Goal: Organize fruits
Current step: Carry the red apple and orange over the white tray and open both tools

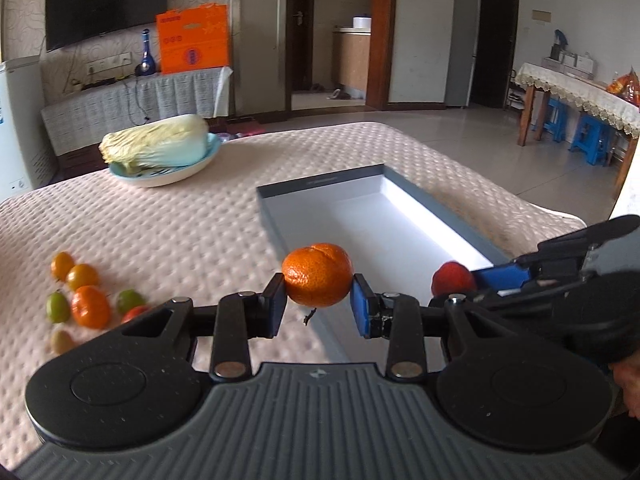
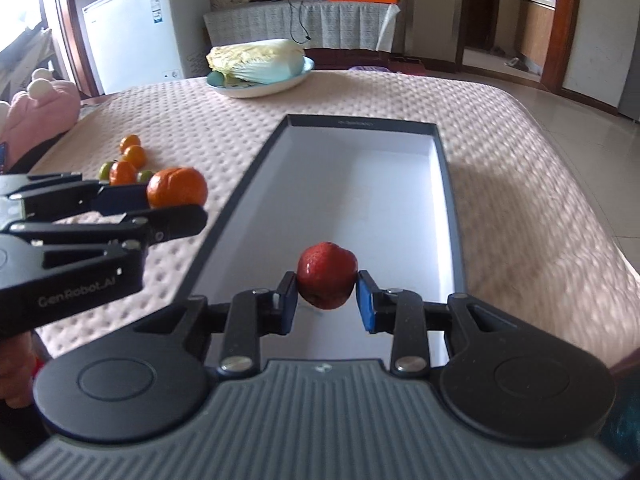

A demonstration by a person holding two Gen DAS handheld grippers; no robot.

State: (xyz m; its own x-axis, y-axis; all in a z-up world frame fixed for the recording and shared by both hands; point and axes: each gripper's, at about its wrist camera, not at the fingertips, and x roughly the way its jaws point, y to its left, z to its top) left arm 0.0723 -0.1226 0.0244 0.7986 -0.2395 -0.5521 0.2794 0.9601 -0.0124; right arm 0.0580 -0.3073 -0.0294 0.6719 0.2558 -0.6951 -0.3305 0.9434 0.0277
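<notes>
My left gripper (image 1: 318,304) is shut on an orange mandarin (image 1: 317,275) and holds it above the near left edge of the grey box (image 1: 320,184) with a white inside. My right gripper (image 2: 327,300) is shut on a red fruit (image 2: 326,275) over the near end of the box (image 2: 454,216). The left gripper and its mandarin (image 2: 177,187) also show at the left of the right wrist view. The right gripper's red fruit (image 1: 452,279) shows at the right of the left wrist view. A pile of small orange, green and red fruits (image 1: 86,296) lies on the padded table left of the box.
A pale bowl (image 1: 168,174) with a napa cabbage (image 1: 156,144) stands at the far side of the table. The table's pink padded cover (image 1: 180,232) ends in a rounded far edge. A pink soft toy (image 2: 40,108) sits off the left edge.
</notes>
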